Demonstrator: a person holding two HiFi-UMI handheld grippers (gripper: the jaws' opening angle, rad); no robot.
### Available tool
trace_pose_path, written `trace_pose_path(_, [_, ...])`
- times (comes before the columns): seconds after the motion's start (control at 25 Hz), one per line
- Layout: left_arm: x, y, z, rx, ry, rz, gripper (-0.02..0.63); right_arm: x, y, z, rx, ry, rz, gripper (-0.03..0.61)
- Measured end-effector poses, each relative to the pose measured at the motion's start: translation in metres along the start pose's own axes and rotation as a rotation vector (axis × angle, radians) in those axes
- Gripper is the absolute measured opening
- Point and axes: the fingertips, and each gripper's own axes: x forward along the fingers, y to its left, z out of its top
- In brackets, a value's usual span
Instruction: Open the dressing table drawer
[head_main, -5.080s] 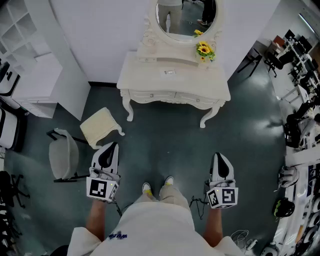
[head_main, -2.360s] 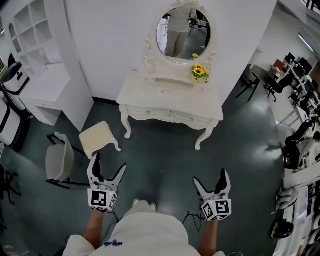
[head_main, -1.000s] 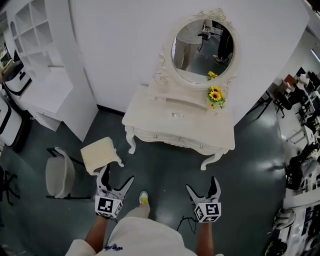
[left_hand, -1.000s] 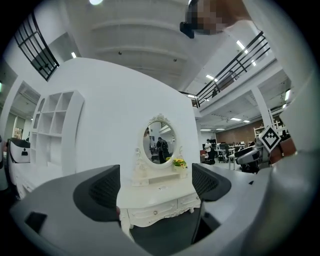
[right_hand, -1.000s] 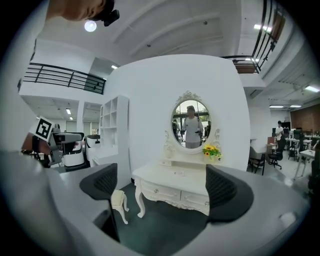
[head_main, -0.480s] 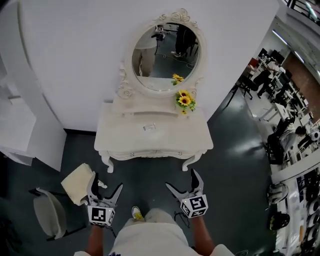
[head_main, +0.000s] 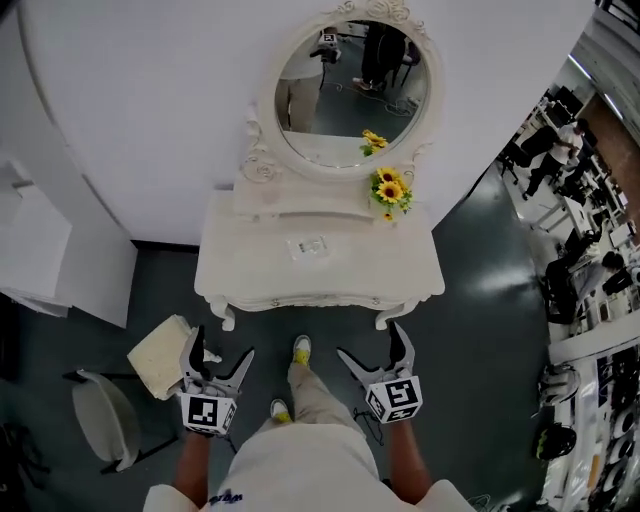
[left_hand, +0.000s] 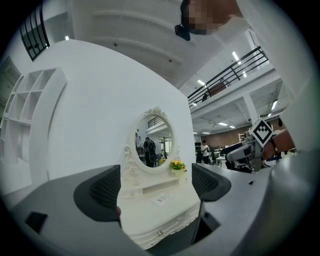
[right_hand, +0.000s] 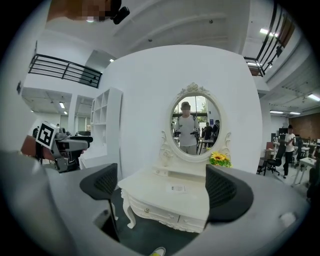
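A cream dressing table (head_main: 320, 265) with an oval mirror (head_main: 350, 80) stands against the white wall. Its two drawers with small knobs (right_hand: 147, 210) run along the front edge and look shut. My left gripper (head_main: 214, 365) hangs open in front of the table's left leg, apart from it. My right gripper (head_main: 374, 352) is open too, just short of the table's right front edge. Nothing sits between either pair of jaws. Through the left gripper view the table (left_hand: 160, 210) shows between the jaws, a drawer knob (left_hand: 159, 232) low on its front.
Sunflowers (head_main: 388, 188) and a small card (head_main: 308, 245) sit on the tabletop. A cream stool (head_main: 160, 355) lies tipped at the left, beside a grey chair (head_main: 100, 430). My foot (head_main: 301, 349) is under the table's front edge. Desks and people fill the room at the right.
I have stepped closer to the dressing table. Both grippers have come forward to just short of its front edge and stay open.
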Motion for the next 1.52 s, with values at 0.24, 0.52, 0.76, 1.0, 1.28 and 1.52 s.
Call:
trace_pose_path(0.24, [0.070, 0.026, -0.001, -0.020, 0.011, -0.006, 0.451, 0.074, -0.037, 0.003, 0.020, -0.004, 0.006, 0.566])
trace_pose_path(0.52, [0.166, 0.057, -0.008, -0.022, 0.041, 0.014, 0.451, 0.176, -0.073, -0.001, -0.017, 0.055, 0.076, 0.566])
trace_pose_path(0.76, [0.243, 0.065, -0.013, -0.012, 0.068, -0.003, 0.451, 0.246, -0.105, 0.004, -0.063, 0.080, 0.135, 0.565])
trace_pose_path(1.0, [0.292, 0.069, -0.023, -0.005, 0.088, 0.031, 0.451, 0.288, -0.127, -0.001, -0.034, 0.105, 0.179, 0.565])
trace_pose_path(1.28, [0.318, 0.090, -0.063, -0.030, 0.147, 0.113, 0.451, 0.319, -0.140, -0.027, -0.019, 0.130, 0.158, 0.561])
trace_pose_path(1.52, [0.344, 0.104, -0.114, -0.115, 0.223, 0.146, 0.450, 0.336, -0.146, -0.048, -0.019, 0.137, 0.138, 0.561])
